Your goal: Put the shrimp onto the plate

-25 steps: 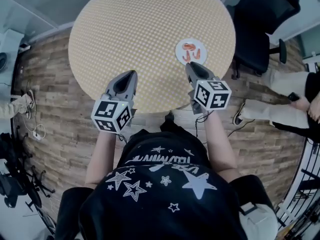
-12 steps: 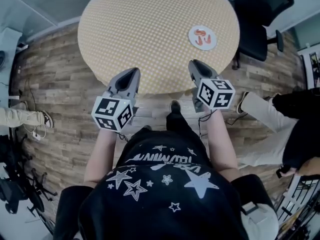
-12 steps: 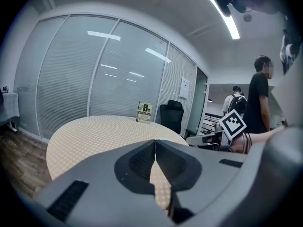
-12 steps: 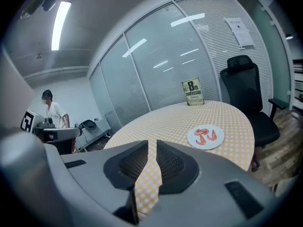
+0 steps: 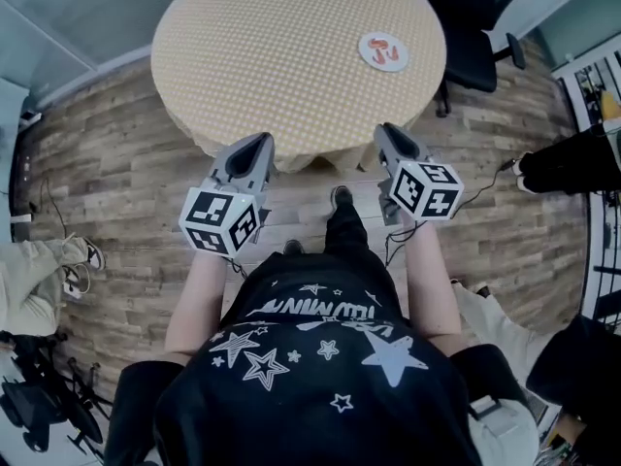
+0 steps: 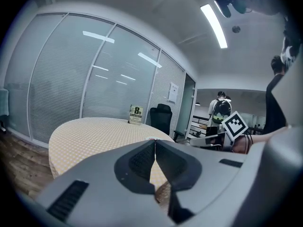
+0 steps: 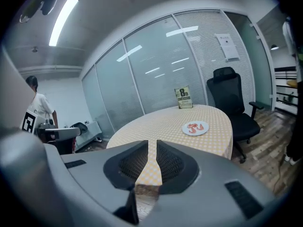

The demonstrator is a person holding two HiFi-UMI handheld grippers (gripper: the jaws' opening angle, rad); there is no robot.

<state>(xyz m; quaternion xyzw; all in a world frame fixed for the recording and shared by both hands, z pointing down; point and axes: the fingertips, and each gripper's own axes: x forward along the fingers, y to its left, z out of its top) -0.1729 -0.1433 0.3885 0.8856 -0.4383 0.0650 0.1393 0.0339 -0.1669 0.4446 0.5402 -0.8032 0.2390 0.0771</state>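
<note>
Resting on the white plate [image 5: 367,45] near the far right edge of the round table [image 5: 281,56], the shrimp [image 5: 385,50] lie well apart from both grippers, which are held at the table's near edge. Left gripper [image 6: 155,141]: fingertips pressed together, nothing between. Right gripper [image 7: 152,143]: fingers a narrow slit apart, empty

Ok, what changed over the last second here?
The person backed away from the table: the left gripper and right gripper, earlier over its near edge, are now held short of it, above the floor. Nothing was gripped or released. The shrimp stay on the plate, both grippers empty.
</note>
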